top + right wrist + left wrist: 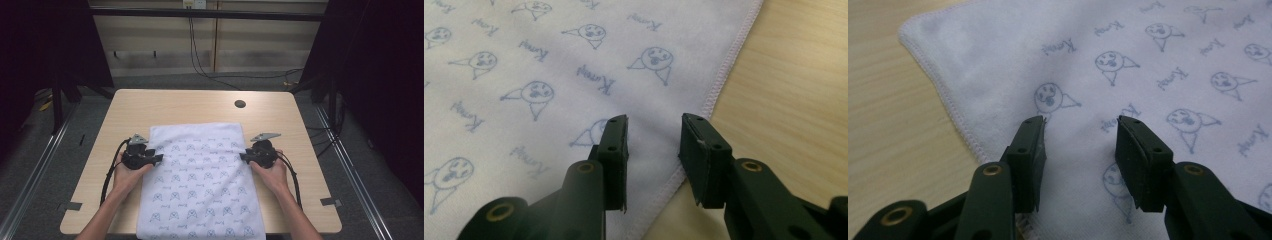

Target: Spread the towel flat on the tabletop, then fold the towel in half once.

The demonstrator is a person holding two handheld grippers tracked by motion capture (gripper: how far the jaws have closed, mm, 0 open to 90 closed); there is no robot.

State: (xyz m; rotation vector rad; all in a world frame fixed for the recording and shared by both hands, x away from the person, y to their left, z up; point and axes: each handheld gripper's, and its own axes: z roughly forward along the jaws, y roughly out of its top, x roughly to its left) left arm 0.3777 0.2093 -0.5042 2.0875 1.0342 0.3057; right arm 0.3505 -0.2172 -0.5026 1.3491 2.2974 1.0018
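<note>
A white cloth (200, 175) printed with small blue faces lies flat on the wooden table (165, 107), its near end hanging over the front edge. My left gripper (159, 158) rests at the cloth's left edge, pointing inward. Its jaws stand apart over the cloth (1128, 65) with nothing pinched between them. My right gripper (243, 156) sits at the right edge, facing the left one. Its jaws are also apart, low over the cloth's stitched hem (719, 85), gripping nothing.
A round dark hole (240, 104) sits in the table near the far right. Cables trail on the floor behind the table. Bare wood (893, 120) lies left of the cloth and bare wood (794, 100) right of it.
</note>
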